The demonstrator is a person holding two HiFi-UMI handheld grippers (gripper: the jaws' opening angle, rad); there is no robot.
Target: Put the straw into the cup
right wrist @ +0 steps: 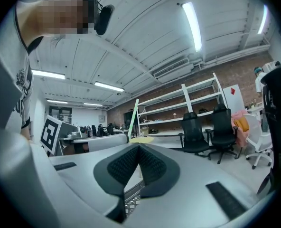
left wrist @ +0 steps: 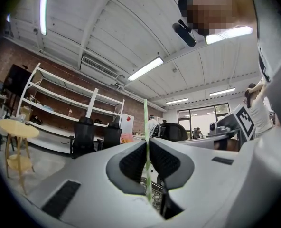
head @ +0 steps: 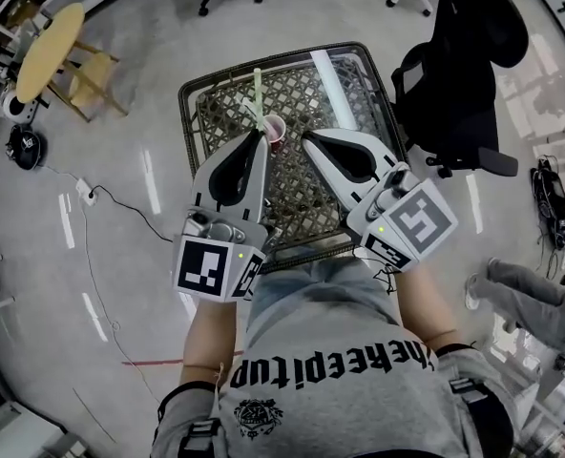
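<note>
A person in a grey T-shirt (head: 330, 370) – its black print, seen from above, looks like "keepitup", though the first letters are unclear – works two grey handheld tools over a dark lattice-topped counter (head: 220, 113).

The left tool (head: 260, 136) is clamped on a thin pale-green plastic straw (head: 258, 89). In the left gripper view its jaws pinch the straw (left wrist: 146, 122) at mid-length, so that it stands upright, with a long part above the tips and a short end below them over the lattice.

A small pink cup (head: 275, 134) stands on the counter just to the right of the left tool's tips, between them and the tips of the right tool (head: 306, 139). The straw's lower end is just beside the cup's rim; whether it touches cannot be told.

The right tool's jaws are together with nothing between them in its own view (right wrist: 138, 147) – the straw (right wrist: 133, 113) shows there beyond its tips, to its left.

Each tool carries a cube with black-and-white square markers, the left cube (head: 209, 267) and the right cube (head: 421, 219) sitting nearest the person. A black office chair (head: 464, 55) stands beyond the right tool, off the counter's edge.
</note>
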